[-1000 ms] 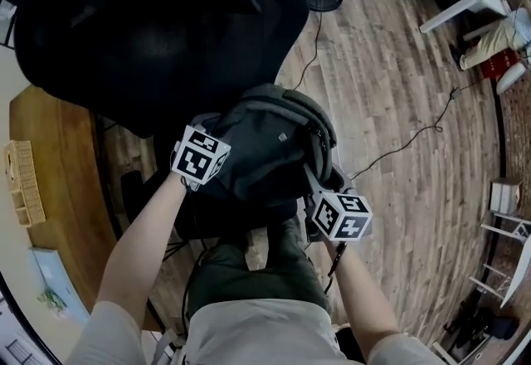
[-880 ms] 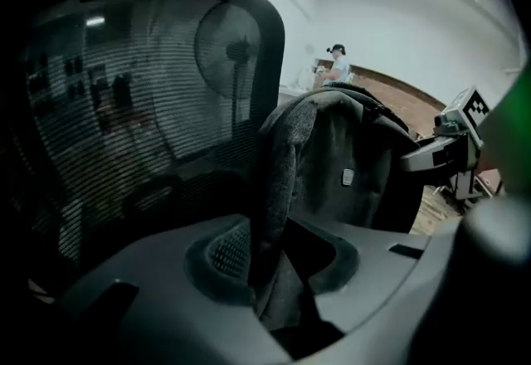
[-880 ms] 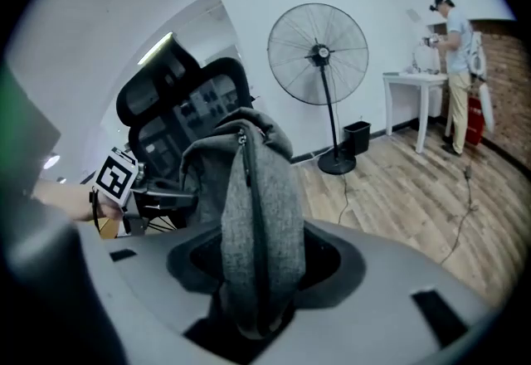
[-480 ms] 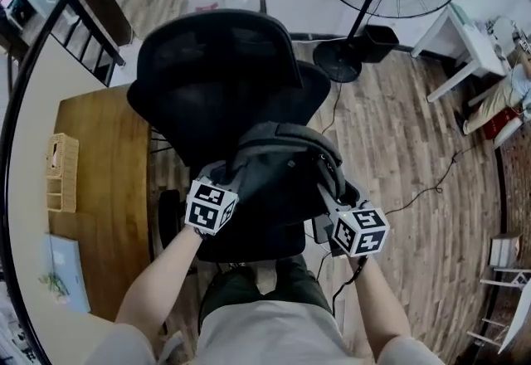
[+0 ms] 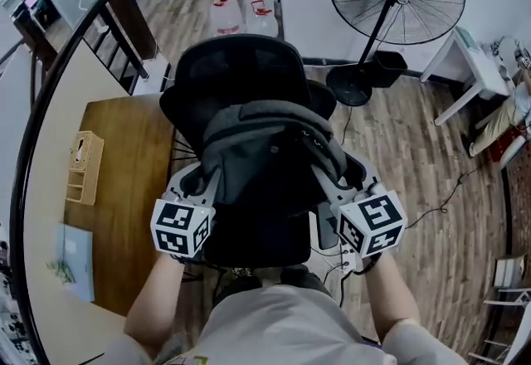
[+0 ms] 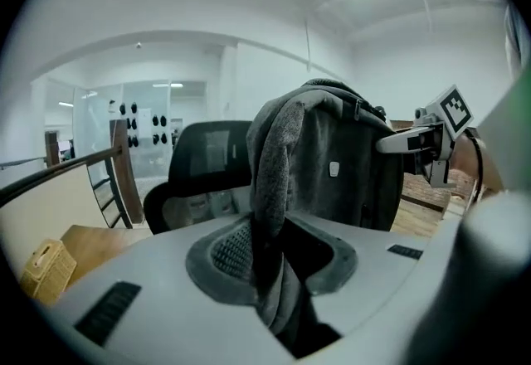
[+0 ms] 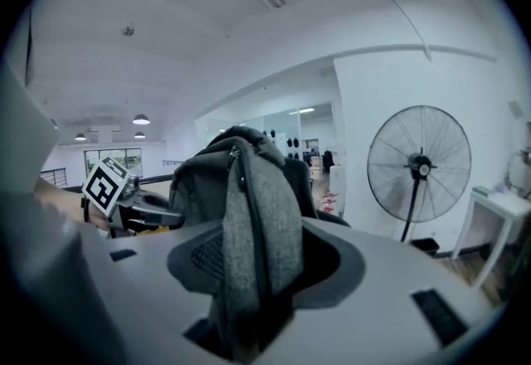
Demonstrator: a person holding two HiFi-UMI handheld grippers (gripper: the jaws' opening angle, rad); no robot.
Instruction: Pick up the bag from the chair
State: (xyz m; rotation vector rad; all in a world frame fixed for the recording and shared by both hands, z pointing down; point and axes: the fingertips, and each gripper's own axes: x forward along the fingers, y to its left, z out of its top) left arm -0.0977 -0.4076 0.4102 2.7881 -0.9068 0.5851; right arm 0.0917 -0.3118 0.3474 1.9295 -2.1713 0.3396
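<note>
Soft grey woven bag [image 5: 265,148] gripped over the black mesh chair [image 5: 236,73].
Left gripper [image 5: 199,181] at its 9 o'clock, right gripper [image 5: 340,179] at 3 o'clock, both pinching folded fabric.

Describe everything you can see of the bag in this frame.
The bag is a dark grey backpack of woven-looking fabric with zips and a small pale tag on one face. It hangs upright in front of the chair backrest, each side's grey fabric pinched by the left tongs and right tongs. Whether its base touches the seat is hidden.
</note>
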